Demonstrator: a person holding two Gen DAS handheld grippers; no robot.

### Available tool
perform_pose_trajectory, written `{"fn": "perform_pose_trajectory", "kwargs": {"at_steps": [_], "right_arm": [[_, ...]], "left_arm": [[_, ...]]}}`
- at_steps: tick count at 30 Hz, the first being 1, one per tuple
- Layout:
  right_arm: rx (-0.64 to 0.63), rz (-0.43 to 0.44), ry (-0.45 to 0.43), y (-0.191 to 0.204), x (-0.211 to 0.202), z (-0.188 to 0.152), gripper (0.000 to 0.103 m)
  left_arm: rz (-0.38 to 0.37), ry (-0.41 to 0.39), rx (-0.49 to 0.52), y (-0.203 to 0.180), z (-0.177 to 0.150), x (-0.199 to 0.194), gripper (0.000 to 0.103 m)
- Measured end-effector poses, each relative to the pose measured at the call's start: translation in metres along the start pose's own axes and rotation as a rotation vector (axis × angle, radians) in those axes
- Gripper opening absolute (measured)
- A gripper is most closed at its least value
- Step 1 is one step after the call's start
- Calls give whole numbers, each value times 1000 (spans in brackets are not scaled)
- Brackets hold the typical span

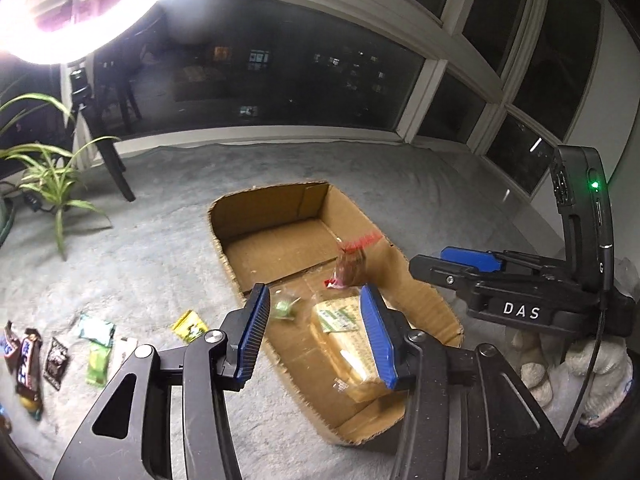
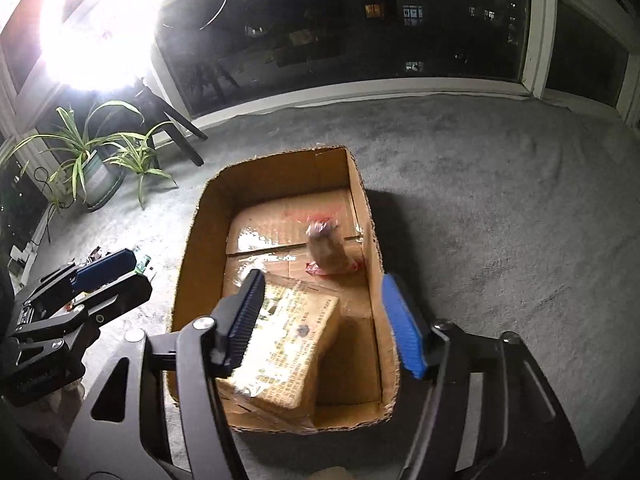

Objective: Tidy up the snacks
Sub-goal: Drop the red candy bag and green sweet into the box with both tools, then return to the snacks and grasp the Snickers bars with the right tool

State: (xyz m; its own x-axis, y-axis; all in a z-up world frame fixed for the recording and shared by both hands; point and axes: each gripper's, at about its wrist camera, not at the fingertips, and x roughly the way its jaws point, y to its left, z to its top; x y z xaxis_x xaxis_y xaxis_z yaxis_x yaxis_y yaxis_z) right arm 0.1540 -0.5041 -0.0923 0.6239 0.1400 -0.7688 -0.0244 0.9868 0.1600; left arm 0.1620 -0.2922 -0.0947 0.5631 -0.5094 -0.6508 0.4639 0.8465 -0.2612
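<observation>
Cardboard box (image 2: 366,216) on carpet (image 2: 500,220): large packet (image 2: 296,344) near end, far half bare. My left tool (image 1: 312,330) and right tool (image 2: 324,320) both released above it.

Both handheld tools are black, angular frames joined by round silver screws. The left gripper (image 1: 316,336) and right gripper (image 2: 320,326) each carry two ribbed blue finger pads (image 1: 378,338). Seen beside the cardboard box (image 1: 436,308), the right one bears white letters "DAS", a green light and a thin black cable.
</observation>
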Motion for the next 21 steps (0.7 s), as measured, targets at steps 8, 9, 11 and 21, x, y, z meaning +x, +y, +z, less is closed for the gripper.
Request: {"fn": "perform_pose_trajectory", "kwargs": {"at_steps": [8,9,11,21], "right_arm": [[-1,11,-26,27,-9,-5,66],[-3,15,-27,32,-10,-7,66],[-15,15,-32,42,-12,-9,66],[-113,45,-36,112,-13,-22,86]], "left_arm": [[3,-17,-8,20,-14,-28,46],[10,-25,-3,23,-18,-33,46],[24,-33,-1,31,-22,-42,46],[123,-14,-129,94,-56,-91,46]]}}
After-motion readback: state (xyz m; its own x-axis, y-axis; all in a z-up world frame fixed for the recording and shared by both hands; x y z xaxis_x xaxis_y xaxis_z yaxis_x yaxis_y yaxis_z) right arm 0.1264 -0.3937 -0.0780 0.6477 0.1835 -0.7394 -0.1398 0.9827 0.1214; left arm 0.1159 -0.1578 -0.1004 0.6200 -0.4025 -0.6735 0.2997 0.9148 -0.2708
